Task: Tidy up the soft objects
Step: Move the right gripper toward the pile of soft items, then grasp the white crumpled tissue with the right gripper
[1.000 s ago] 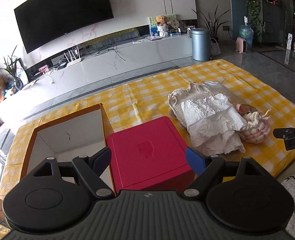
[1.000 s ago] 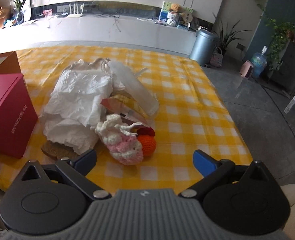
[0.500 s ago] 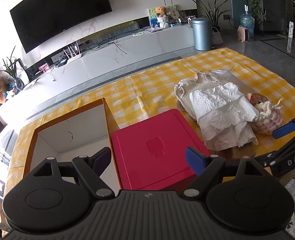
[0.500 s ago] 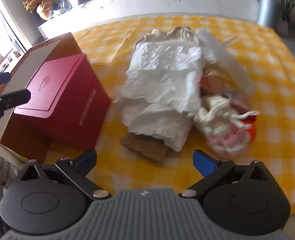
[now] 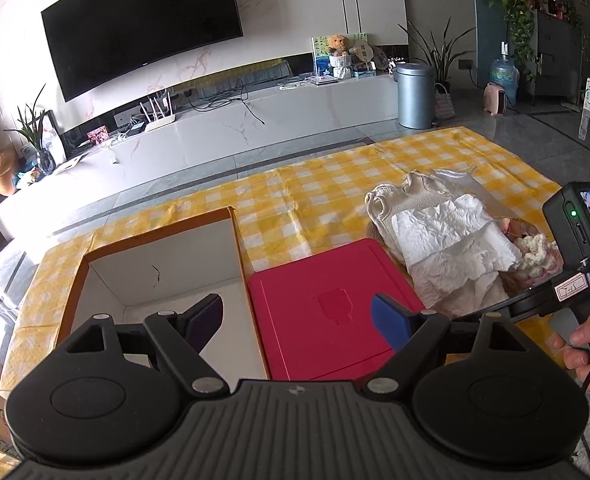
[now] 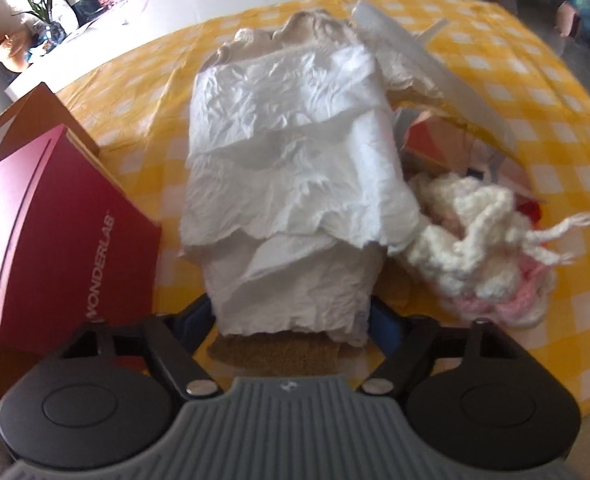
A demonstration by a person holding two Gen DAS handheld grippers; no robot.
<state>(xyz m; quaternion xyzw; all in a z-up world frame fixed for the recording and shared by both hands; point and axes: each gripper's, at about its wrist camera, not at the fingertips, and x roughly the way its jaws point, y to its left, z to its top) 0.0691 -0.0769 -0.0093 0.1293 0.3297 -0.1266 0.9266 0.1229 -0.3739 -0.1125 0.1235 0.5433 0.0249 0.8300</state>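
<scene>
Right gripper [image 6: 291,316] low over the near end of the white cloth [image 6: 291,168], jaws closing with the cloth's near edge between the blue pads, not yet clearly pinching. Underneath that edge, a brown pad [image 6: 275,354] poking out toward the near edge of the table. Cloth draped along a heap in the middle of the yellow checked tablecloth [image 6: 535,80], beige garment [image 6: 307,28] at the far end, knitted white and pink toy [image 6: 487,232] touching its right side. Red box [image 6: 55,232] just left of the heap, closed; beyond it, in the left view, an open cardboard box [image 5: 159,252] toward the near left corner, probably the place for the soft things. Left gripper [image 5: 295,316] hovering above the two boxes, jaws wide apart, nothing in them. For a good pick: close on several folds of the cloth rather than one thin layer, keep the pads clear of the brown pad below, then lift straight up and slowly so the knitted toy's loose strands do not come along. Worth watching: the cloth is crumpled and layered, so likely to unfold and trail on the way to the box.
</scene>
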